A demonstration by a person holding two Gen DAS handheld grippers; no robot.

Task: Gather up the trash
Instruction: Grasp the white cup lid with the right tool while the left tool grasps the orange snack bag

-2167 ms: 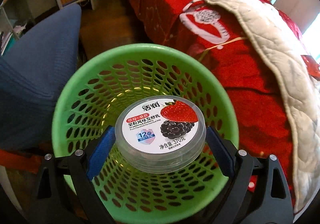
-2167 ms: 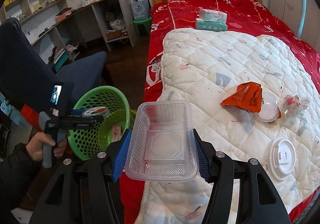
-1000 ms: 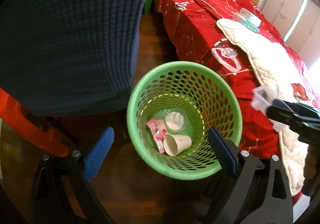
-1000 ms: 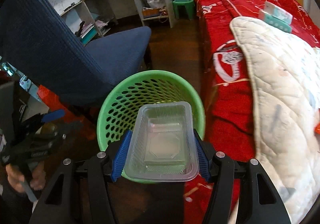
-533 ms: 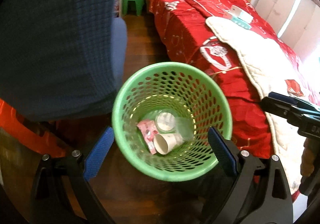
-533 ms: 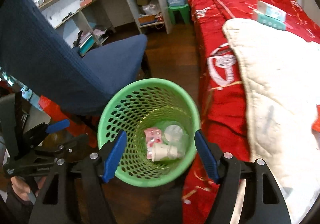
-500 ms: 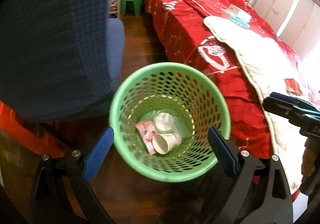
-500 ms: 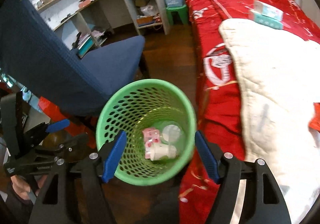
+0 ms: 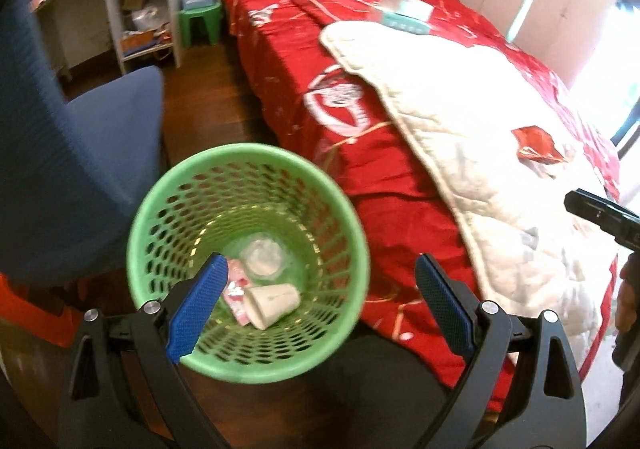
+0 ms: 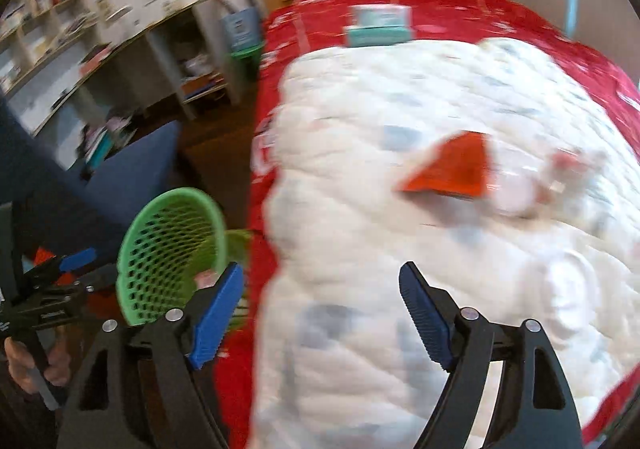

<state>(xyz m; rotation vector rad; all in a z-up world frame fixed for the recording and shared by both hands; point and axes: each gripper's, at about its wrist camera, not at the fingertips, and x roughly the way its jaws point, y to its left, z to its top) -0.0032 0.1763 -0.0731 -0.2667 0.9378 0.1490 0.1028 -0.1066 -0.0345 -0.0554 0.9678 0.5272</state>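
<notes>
While the right tongs (image 10: 322, 313) are standing apart with nothing between the pads, having just been opening, they are pointing over the white quilt (image 10: 400, 249) on the bed, and the next piece of trash is lying ahead of them and a little to the right. It is the red wrapper (image 10: 452, 169), resting on the quilt toward the far right side of the bed; its long axis is running roughly left to right across the view, so I judge the pads must come across its short side. Just beside it to the right some pale trash is lying, too blurred to name. The left tongs (image 9: 316, 309) are also apart and empty, hanging over the green basket (image 9: 344, 217) on the floor at the bed's left edge. The right hand is therefore being the nearer one to the wrapper.
</notes>
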